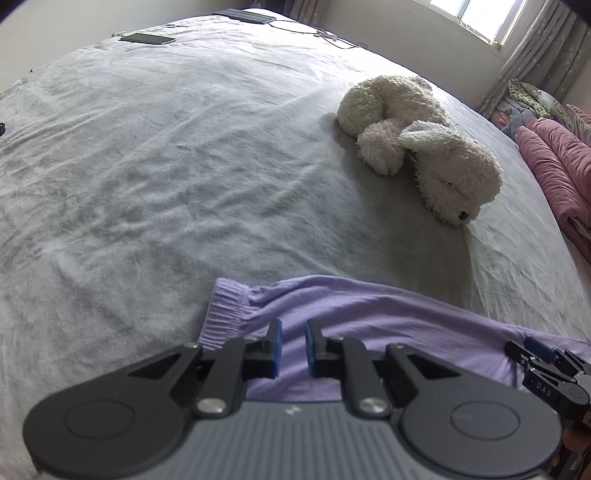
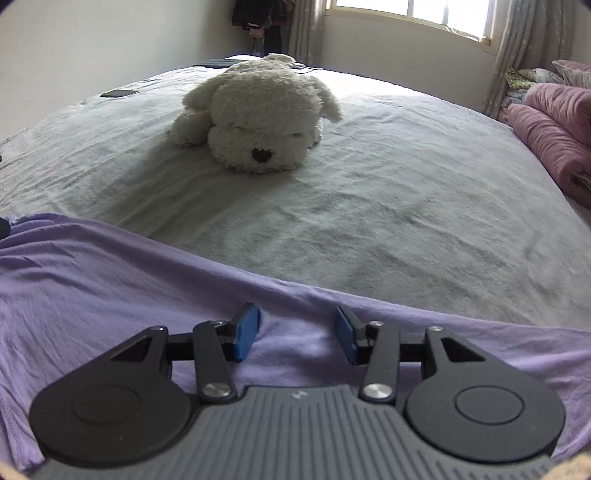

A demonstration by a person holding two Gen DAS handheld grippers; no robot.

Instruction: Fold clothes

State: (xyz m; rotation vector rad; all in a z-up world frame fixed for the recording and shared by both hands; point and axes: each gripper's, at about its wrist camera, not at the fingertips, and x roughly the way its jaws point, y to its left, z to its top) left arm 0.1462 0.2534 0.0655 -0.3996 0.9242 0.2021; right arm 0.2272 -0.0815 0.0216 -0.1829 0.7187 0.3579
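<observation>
- Left wrist view: the left tongs (image 1: pixel 293 349) hang over a lilac garment (image 1: pixel 369 325) that lies on the near part of a bed (image 1: pixel 147 166) under a grey sheet.
- Their blue pads (image 1: pixel 276 347) stand a narrow gap apart, and lilac cloth shows through that gap; the pads press on nothing.
- A ribbed cuff (image 1: pixel 225 314) of the garment lies just beyond and to the left of the left tongs, flat on the sheet.
- The right tongs (image 1: pixel 535 350) show at the right edge of this view, over the same garment, well to the right of the cuff.
- A white plush dog (image 1: pixel 417 147) lies on its side on the bed, beyond the garment and well apart from it.
- A dark phone (image 1: pixel 147 38) lies near the far edge of the bed, far beyond the garment.
- Rolled pink bedding (image 1: pixel 554 166) lies at the right, beside the plush dog's end of the bed.
- Right wrist view: the right tongs (image 2: pixel 297 338) stand plainly apart, with flat lilac cloth of the garment (image 2: pixel 110 277) below and between the pads (image 2: pixel 245 336), not pinched.
- The garment spreads from the left edge across the near bed (image 2: pixel 406 221), its far hem running in a slant towards the right.
- The plush dog (image 2: pixel 258 122) faces this camera, beyond the garment, with a window (image 2: pixel 413 11) behind it.
</observation>
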